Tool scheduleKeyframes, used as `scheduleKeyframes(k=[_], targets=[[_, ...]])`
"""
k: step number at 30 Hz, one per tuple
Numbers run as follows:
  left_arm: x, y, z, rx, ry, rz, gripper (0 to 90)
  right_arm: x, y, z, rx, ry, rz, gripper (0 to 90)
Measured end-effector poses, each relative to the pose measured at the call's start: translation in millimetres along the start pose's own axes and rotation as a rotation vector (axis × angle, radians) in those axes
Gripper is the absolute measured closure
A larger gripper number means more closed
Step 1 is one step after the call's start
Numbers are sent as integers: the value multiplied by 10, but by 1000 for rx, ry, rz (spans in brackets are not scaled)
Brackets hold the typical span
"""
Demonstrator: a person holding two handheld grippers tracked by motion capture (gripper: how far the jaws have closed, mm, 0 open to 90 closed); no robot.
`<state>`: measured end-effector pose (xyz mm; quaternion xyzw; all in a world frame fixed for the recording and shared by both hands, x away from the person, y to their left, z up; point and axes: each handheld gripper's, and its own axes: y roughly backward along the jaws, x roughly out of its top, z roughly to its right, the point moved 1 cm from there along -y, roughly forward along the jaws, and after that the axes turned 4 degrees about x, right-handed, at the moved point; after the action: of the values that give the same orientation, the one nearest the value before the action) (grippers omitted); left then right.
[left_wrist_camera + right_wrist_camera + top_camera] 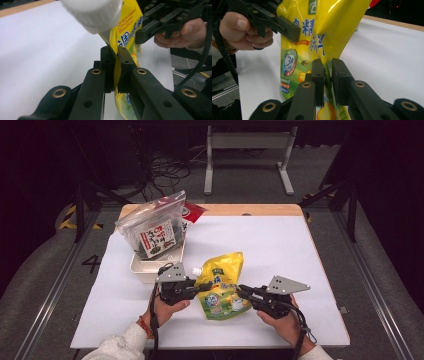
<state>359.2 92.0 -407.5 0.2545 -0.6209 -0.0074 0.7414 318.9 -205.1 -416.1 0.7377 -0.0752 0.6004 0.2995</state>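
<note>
My left fingers (113, 71) and right fingers (327, 75) both clamp the yellow pouch (222, 287) at lower centre; its white cap (93, 13) remains unopened

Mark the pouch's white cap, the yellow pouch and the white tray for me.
white cap (93, 13), left gripper view, its ribbed side.
yellow pouch (223, 287), high view, its printed front.
white tray (145, 268), high view, its near wall.

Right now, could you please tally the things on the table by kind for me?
Yellow pouch: 1
Clear zip bag: 1
White tray: 1
Red packet: 1
Total: 4
</note>
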Motion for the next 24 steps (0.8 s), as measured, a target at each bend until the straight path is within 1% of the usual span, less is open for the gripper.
scheduleKeyframes(k=[3, 4, 5, 7, 9, 10, 11, 12, 13, 14, 15, 18, 20, 22, 23, 24], targets=[[20, 53, 19, 6, -17, 7, 856, 9, -8, -7, -2, -7, -6, 755], [23, 66, 20, 14, -25, 5, 857, 12, -19, -17, -5, 1, -12, 727], [27, 80, 19, 23, -32, 3, 858, 15, -25, -18, -12, -1, -15, 682], [36, 132, 15, 35, -43, 9, 858, 13, -20, 4, -4, -18, -17, 615], [49, 172, 10, 46, -47, 18, 858, 11, -3, 30, -29, -24, -19, 531], [59, 200, 9, 52, -49, 25, 858, 10, 4, 43, -33, -33, -19, 486], [67, 222, 12, 57, -53, 25, 858, 4, 17, 60, -40, -39, -27, 467], [67, 222, 12, 57, -53, 25, 858, 4, 17, 60, -40, -39, -27, 467], [78, 265, 14, 64, -68, 28, 858, -13, 47, 75, -52, -27, -46, 431], [78, 265, 14, 64, -68, 28, 857, -13, 47, 75, -52, -27, -46, 431], [82, 300, 15, 67, -70, 34, 857, -33, 90, 86, -76, -7, -67, 411], [85, 343, 9, 74, -77, 37, 857, -59, 166, 119, -111, 22, -88, 380], [83, 374, 3, 82, -84, 43, 857, -80, 221, 152, -149, 42, -103, 369], [80, 394, 8, 90, -81, 46, 857, -99, 263, 167, -225, 78, -108, 354], [83, 412, 3, 89, -92, 42, 857, -105, 275, 171, -238, 86, -113, 348], [83, 412, 3, 89, -92, 42, 857, -105, 275, 171, -238, 86, -113, 348]])
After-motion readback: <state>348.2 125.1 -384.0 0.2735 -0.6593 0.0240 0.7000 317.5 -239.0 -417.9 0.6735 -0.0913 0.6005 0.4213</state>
